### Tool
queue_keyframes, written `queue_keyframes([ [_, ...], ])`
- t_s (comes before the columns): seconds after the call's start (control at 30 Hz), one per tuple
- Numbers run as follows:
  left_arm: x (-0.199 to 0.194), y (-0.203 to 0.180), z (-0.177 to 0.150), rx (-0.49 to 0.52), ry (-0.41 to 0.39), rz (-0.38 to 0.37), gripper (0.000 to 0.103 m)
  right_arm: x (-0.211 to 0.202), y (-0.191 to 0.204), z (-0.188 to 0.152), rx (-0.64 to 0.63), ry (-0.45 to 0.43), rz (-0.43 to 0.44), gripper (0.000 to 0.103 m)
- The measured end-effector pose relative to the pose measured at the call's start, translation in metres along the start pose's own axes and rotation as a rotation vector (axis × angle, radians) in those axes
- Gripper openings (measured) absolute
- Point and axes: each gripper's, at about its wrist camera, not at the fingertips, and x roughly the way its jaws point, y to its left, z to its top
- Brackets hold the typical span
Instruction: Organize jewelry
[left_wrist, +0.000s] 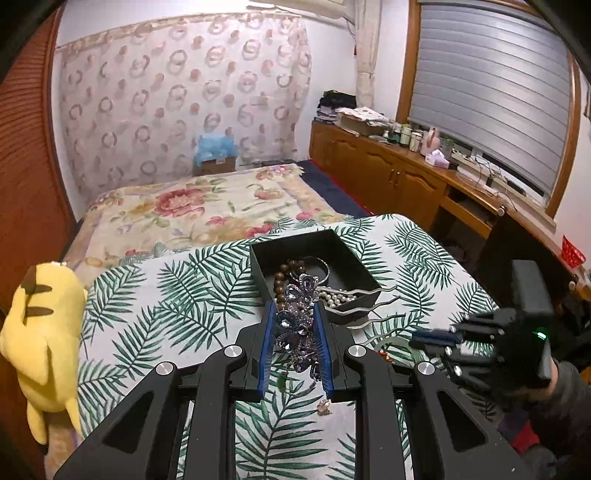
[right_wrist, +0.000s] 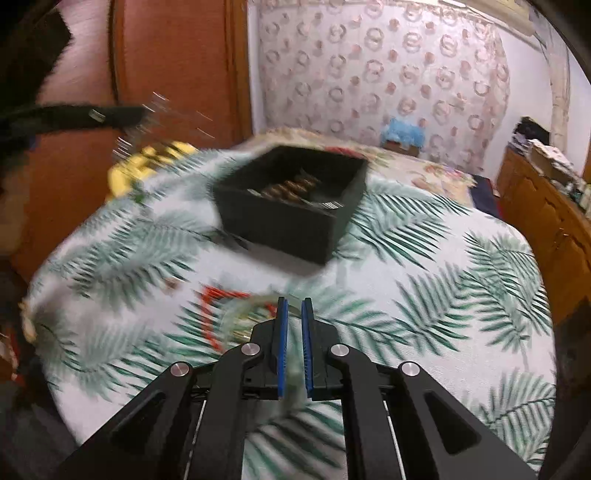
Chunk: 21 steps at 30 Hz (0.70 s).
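While you read these entries, take the black box (left_wrist: 314, 254) as the landmark.
Progress: brown beads (left_wrist: 286, 275), a bangle (left_wrist: 317, 264) and pearls (left_wrist: 338, 297) already lie inside the box; by my judgement the sorting is partly done.
Left tongs: your left gripper (left_wrist: 297, 332) pinches a purple rhinestone hair comb (left_wrist: 299, 325) between its blue pads, just on the near side of the box, the comb's silver prongs (left_wrist: 369, 306) reaching past the box's near corner.
Right tongs: your right gripper (right_wrist: 292, 325) has its pads pressed nearly together; nothing can be made out between them through the blur.
Remaining: a pale green bangle (right_wrist: 243, 314) and a red cord (right_wrist: 212, 314) rest on the leaf-print cloth (left_wrist: 166, 295), near side of the box, just beside the right tips; a small earring (left_wrist: 324, 406) lies nearer you.
Next, as a judgement: carry the comb over the box rim and release.
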Motion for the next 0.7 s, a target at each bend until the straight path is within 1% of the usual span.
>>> queue_keyframes([
  [0.07,0.003,0.0,0.001,-0.021,-0.002,-0.001,0.019,-0.002,0.013,0.005,-0.007,-0.032,0.034,0.017],
  [0.1,0.004,0.0,0.001,-0.028,-0.004,-0.003,0.019,-0.004,0.022,0.009,-0.009,-0.062,0.063,0.03],
  [0.13,0.004,0.0,0.002,-0.037,-0.008,-0.008,0.019,-0.004,0.028,0.013,-0.009,-0.078,0.083,0.036],
  [0.27,0.003,-0.003,0.007,-0.046,-0.022,-0.02,0.019,-0.002,0.052,0.03,-0.022,-0.128,0.158,0.036],
  [0.37,-0.001,-0.003,0.009,-0.056,-0.031,-0.034,0.019,0.002,0.062,0.039,-0.029,-0.146,0.174,0.036],
  [0.43,-0.002,-0.001,0.01,-0.069,-0.033,-0.044,0.019,0.007,0.064,0.046,-0.011,-0.149,0.184,0.028],
  [0.5,-0.002,0.002,0.009,-0.091,-0.029,-0.064,0.019,0.011,0.065,0.052,0.006,-0.151,0.207,0.027],
  [0.6,-0.001,0.007,0.008,-0.115,-0.023,-0.076,0.019,0.016,0.069,0.056,0.01,-0.151,0.227,0.022],
  [0.63,-0.001,0.008,0.007,-0.117,-0.023,-0.076,0.019,0.018,0.07,0.056,0.011,-0.148,0.228,0.015],
  [0.7,-0.001,0.009,0.007,-0.12,-0.021,-0.071,0.019,0.021,0.074,0.056,0.008,-0.143,0.219,0.005],
])
